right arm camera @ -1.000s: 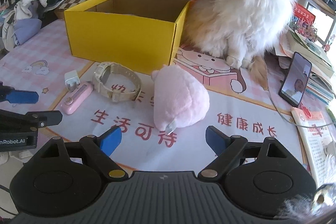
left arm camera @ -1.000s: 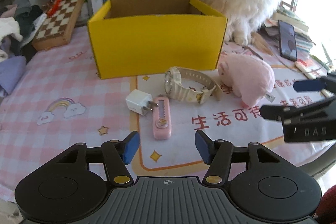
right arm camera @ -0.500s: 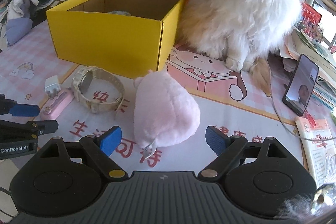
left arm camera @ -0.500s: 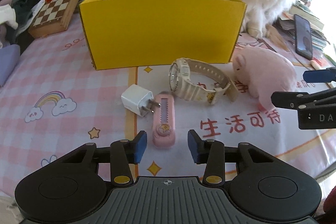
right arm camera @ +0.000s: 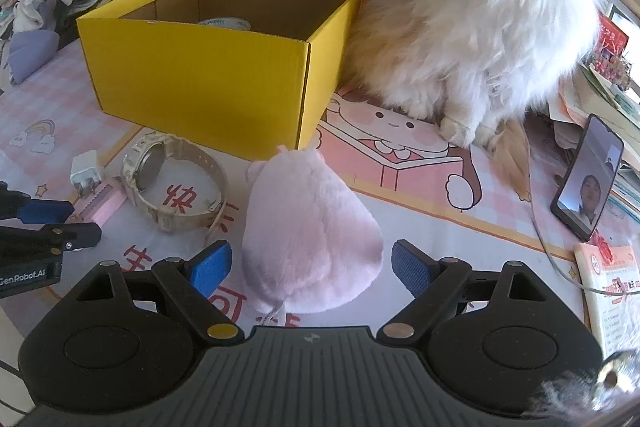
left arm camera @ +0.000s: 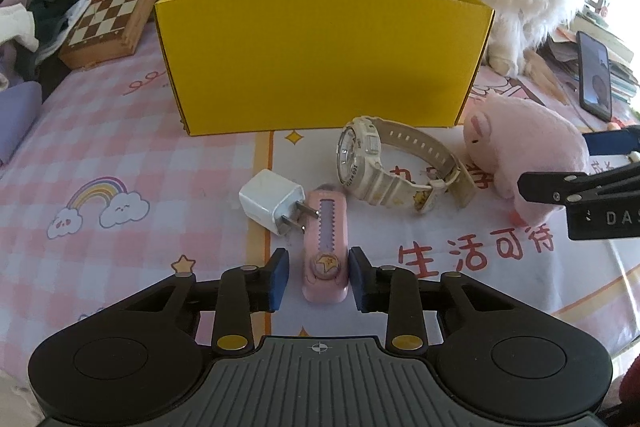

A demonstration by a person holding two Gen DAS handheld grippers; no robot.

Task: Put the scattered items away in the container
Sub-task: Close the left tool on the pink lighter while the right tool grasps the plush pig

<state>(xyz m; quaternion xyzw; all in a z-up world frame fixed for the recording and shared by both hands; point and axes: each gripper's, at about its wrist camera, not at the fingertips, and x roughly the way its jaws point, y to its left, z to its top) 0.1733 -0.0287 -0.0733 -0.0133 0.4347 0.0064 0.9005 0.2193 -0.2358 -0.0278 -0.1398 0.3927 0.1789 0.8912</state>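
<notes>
A pink box cutter [left arm camera: 325,227] lies on the tablecloth, its near end between the fingers of my left gripper [left arm camera: 317,281]. The jaws are closing; the right pad is at its side and a gap remains at the left pad. A white plug charger [left arm camera: 270,201] and a cream wristwatch [left arm camera: 384,163] lie just beyond. My right gripper [right arm camera: 312,267] stands open with the pink plush toy [right arm camera: 308,227] between its fingers, pads clear of it. The yellow box [left arm camera: 320,59] stands open-topped behind the items, with a tape roll [right arm camera: 224,23] inside.
A fluffy cat [right arm camera: 480,19] sits right beside the box's right wall. A phone [right arm camera: 588,179] leans at the right with a cable and booklets near it. A chessboard [left arm camera: 116,11] and clothes lie at the back left. Books line the shelf behind.
My left gripper has come forward and down onto the pink cutter and its jaws have narrowed around it. My right gripper has advanced until the plush sits between its fingers.
</notes>
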